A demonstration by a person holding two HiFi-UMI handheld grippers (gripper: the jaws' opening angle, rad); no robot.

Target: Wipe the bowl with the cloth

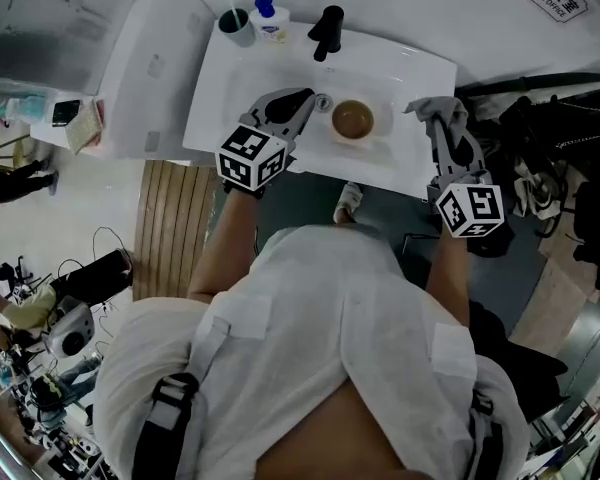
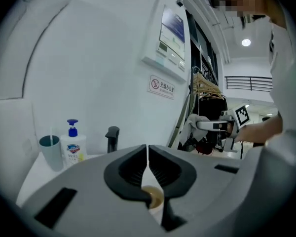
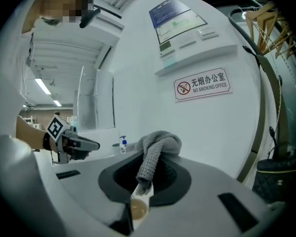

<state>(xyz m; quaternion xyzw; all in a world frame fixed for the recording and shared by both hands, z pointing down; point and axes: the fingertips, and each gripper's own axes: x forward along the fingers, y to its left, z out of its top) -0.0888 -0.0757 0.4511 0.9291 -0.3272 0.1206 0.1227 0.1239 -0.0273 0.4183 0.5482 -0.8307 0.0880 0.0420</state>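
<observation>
Currently the bowl [image 1: 353, 120] sits upright in the white sink [image 1: 230, 98], slightly right of centre. It has a brownish inside and a pale rim. It lies between the two tongs.

Cloth [image 1: 435, 108]: grey knit, bunched over the tips of the right tongs [image 1: 438, 120]. One tail hangs down between the jaws, which are clamped on it. Those tongs hang over the sink's right edge, near the bowl but apart from it. In the right gripper view I see the bowl below the cloth tail.

Left tongs [image 1: 305, 105]: jaws pressed together with nothing between them, tips just beside the bowl's left rim. In the left gripper view the bowl shows low down, under the closed jaws.

Each gripper carries its marker cube, left [image 1: 251, 155] and right [image 1: 470, 210], on the near side.

At the sink's back edge stands a black faucet [image 1: 327, 30]. At the back left corner, a soap pump bottle [image 1: 268, 18] stands right next to a grey-blue cup [image 1: 236, 26].

A no-smoking sign [image 3: 203, 84] hangs on the wall behind.
</observation>
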